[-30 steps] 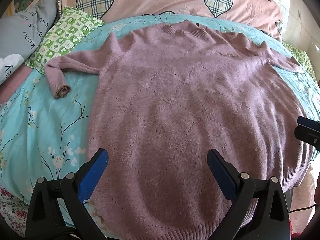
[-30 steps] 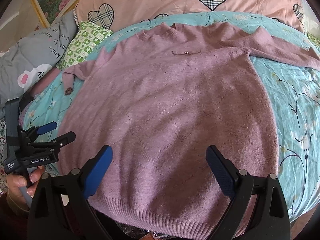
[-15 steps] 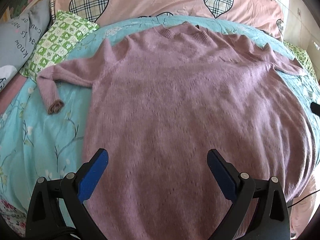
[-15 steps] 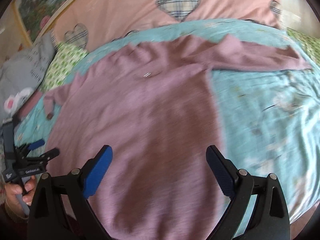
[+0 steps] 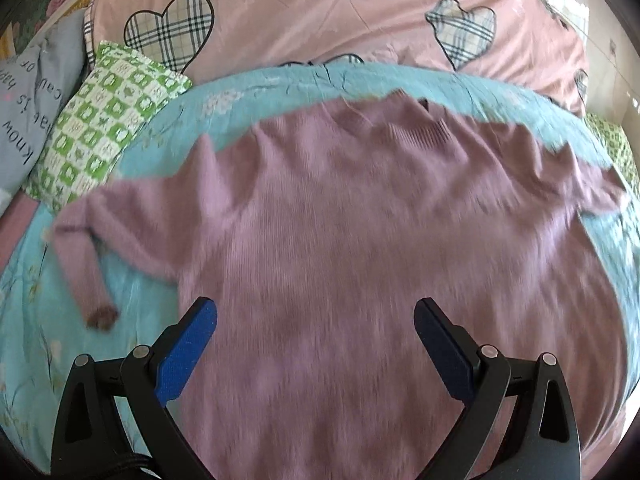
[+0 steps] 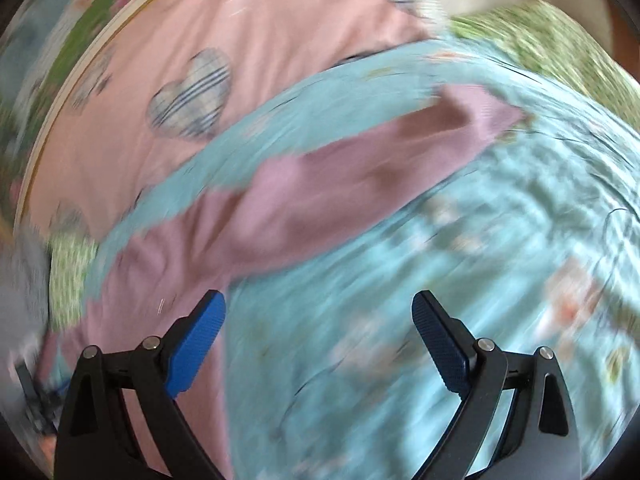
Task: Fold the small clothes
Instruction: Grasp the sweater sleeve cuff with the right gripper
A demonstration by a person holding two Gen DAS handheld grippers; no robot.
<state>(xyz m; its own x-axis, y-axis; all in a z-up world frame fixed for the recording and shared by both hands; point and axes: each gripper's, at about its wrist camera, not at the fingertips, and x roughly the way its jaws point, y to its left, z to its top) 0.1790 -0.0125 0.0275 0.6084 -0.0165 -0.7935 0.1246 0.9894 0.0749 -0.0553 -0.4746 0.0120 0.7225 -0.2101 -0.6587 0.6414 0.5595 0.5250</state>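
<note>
A mauve knit sweater point(image 5: 360, 248) lies flat, front up, on a turquoise floral bedsheet point(image 5: 36, 312). Its left sleeve point(image 5: 86, 268) bends down toward the cuff at the left. My left gripper point(image 5: 316, 344) is open and empty above the sweater's lower body. In the blurred right wrist view the sweater's right sleeve point(image 6: 380, 168) stretches out to the upper right over the sheet point(image 6: 480, 280). My right gripper point(image 6: 320, 336) is open and empty, over the sheet just below that sleeve, with its left finger above the sweater's side edge.
A pink quilt with plaid hearts point(image 5: 320, 20) lies across the head of the bed. A green checked pillow point(image 5: 100, 128) and a grey printed pillow point(image 5: 24, 120) sit at the left. Another green pillow point(image 6: 552, 40) is at the far right.
Both grippers moved forward up the sweater. The right gripper swung fast to the right, from the sweater's body to the right sleeve. Both stayed open.
</note>
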